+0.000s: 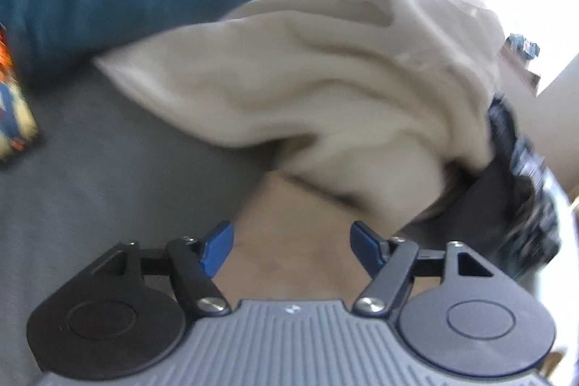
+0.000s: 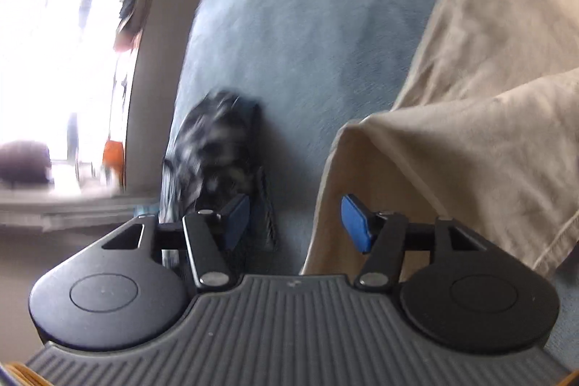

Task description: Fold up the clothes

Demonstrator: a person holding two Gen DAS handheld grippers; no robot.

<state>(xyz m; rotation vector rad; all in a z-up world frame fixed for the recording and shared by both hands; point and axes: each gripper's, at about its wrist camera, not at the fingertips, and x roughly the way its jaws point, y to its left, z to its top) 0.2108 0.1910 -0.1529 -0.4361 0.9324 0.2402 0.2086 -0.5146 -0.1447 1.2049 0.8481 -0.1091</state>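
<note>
Both claws — left claw [image 1: 291,250], right claw [image 2: 295,223] — gape empty near the half-folded tan pants [image 2: 488,96] on the bed [image 2: 307,24]; next, grab an edge.

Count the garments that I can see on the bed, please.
2: the beige garment beside the right claw, and the dark patterned garment near the bed's edge. Others may be hidden.

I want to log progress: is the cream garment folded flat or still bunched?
Still bunched: the cream garment lies in loose, rumpled waves, with no flat layers.
</note>
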